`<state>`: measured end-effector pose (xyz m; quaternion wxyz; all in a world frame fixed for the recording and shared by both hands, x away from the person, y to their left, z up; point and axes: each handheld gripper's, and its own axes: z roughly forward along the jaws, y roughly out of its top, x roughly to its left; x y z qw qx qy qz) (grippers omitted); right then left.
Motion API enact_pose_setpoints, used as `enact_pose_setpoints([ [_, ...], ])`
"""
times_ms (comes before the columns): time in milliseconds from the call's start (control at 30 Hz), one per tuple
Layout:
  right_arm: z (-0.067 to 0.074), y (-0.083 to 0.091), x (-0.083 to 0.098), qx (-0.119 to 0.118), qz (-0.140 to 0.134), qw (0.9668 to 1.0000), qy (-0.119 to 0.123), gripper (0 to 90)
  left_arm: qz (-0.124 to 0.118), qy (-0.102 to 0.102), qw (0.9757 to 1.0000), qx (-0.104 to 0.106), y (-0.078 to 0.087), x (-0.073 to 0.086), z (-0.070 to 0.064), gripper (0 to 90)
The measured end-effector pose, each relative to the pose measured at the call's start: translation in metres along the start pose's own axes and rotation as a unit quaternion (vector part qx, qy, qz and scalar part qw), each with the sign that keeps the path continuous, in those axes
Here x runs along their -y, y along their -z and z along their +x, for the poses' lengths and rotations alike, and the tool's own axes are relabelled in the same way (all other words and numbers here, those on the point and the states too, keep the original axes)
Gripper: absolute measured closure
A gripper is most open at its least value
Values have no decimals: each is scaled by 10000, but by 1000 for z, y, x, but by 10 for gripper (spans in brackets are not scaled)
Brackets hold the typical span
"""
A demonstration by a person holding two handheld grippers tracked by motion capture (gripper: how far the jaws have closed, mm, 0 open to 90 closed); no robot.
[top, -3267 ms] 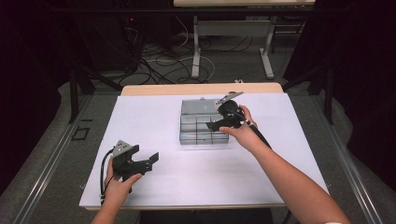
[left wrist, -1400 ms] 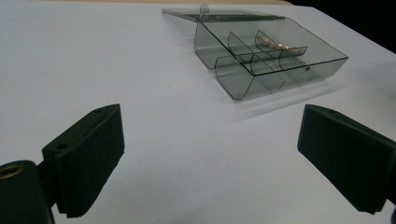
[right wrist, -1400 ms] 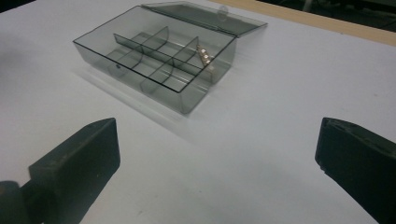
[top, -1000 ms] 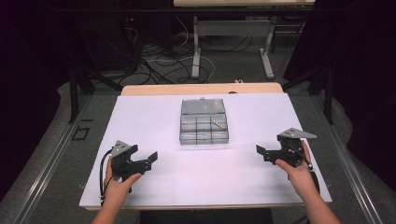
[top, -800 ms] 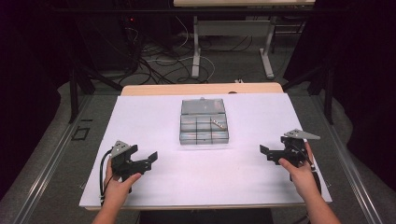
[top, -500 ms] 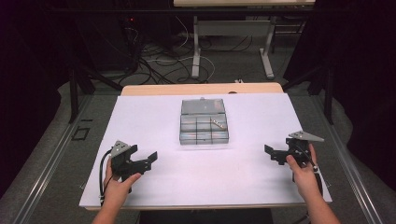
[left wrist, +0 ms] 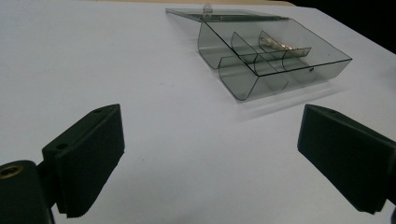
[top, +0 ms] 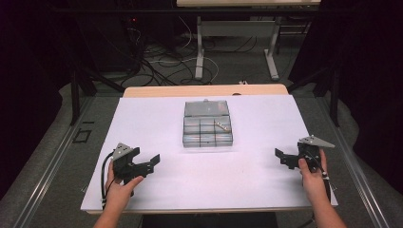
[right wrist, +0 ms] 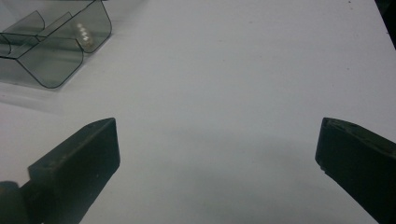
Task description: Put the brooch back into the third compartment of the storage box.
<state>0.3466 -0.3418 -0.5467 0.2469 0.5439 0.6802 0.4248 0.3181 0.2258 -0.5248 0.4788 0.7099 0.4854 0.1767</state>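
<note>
Overhead, the high view shows a clear compartment box (top: pixel 207 124) at the middle of the white worktop (top: pixel 266 190), its lid thrown back toward the far edge and a small pale metal piece (top: pixel 220 125) lying in one of its right-hand cells. The left tool (top: pixel 147 162) sits near the front left, jaws spread and empty, aimed right and a little forward. The right tool (top: pixel 281 156) sits at the front right edge, also spread and empty, aimed left. The box lies ahead of both and between them, its long axis running front to back; the left tool looks somewhat nearer to it, while the metal piece is on the side facing the right tool.

Next, the left gripper view: the two black jaws stand wide apart with bare worktop between them, and the box (left wrist: pixel 275 56) is ahead and off to the right, well apart from the jaws, the metal piece (left wrist: pixel 280 44) in a far cell.

Last, the right gripper view: its jaws also stand wide with nothing between them, and the box's corner (right wrist: pixel 51 42) is at the upper left, well apart. Any reach for the box would go forward and inward.
</note>
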Motion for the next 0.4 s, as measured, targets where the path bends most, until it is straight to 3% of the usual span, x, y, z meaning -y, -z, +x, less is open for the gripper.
enact_pose_setpoints([
  [400,-8,-2,4,26,266,9996,-78,0,30,17,10000,5,-1,0,1,75],
])
